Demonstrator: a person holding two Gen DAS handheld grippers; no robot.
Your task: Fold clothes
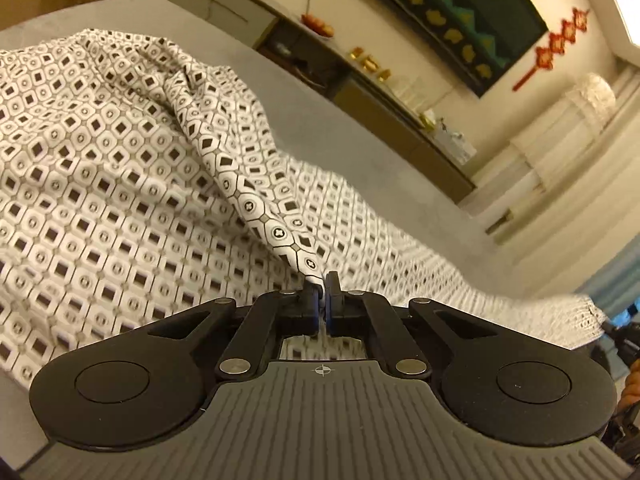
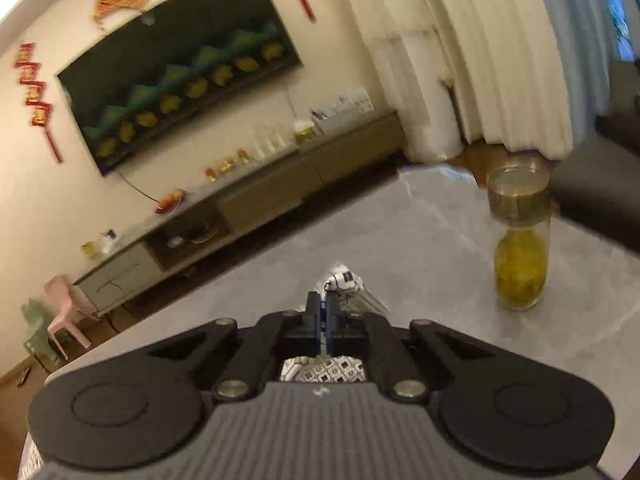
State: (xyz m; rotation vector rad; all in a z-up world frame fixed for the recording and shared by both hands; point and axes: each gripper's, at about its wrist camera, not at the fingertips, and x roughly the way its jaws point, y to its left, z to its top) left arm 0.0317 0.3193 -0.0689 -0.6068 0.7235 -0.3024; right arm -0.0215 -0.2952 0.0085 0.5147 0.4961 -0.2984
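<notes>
both hand-held grippers, left [image 1: 323,280] and right [image 2: 323,300], pinch the rumpled geometric-print cloth [image 1: 120,152].

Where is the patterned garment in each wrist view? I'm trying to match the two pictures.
Left wrist: patterned garment fills the left and centre, a fold pinched at the left gripper.
Right wrist: only a corner shows at the right gripper.
Shared landmark: the wall-mounted TV.
</notes>
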